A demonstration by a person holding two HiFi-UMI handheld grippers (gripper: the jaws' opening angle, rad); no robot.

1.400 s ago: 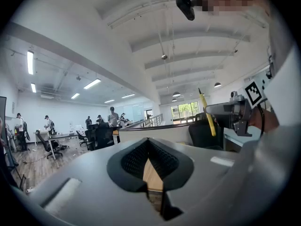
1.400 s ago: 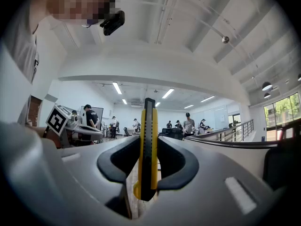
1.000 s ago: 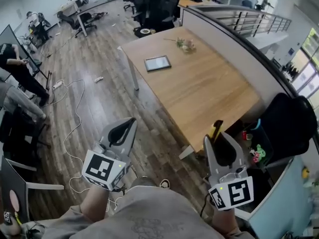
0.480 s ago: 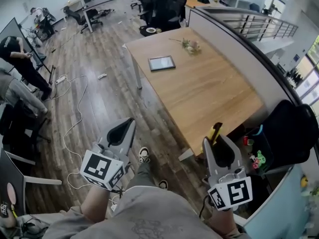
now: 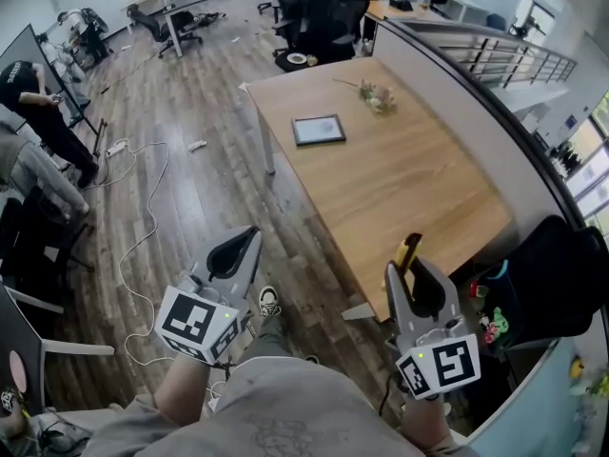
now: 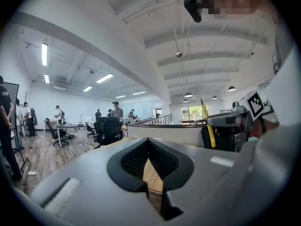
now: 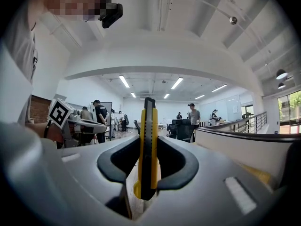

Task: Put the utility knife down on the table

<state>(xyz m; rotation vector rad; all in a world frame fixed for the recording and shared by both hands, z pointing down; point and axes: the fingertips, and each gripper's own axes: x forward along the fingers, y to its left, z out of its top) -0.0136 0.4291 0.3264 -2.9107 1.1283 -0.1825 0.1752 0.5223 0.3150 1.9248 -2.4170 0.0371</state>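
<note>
A yellow and black utility knife stands upright between the jaws of my right gripper, which is shut on it. In the head view that knife sticks out past the right gripper, just short of the near corner of the wooden table. My left gripper hangs over the floor to the table's left, shut with nothing in it. In the left gripper view its jaws meet, and the knife shows at the right.
A tablet and a small bunch of flowers lie on the table's far half. A black chair stands at the right. Cables trail over the wooden floor. People stand at the far left.
The view has shifted so the table sits slightly further right. Both grippers keep about the same place in the view, the right still holding the knife.
</note>
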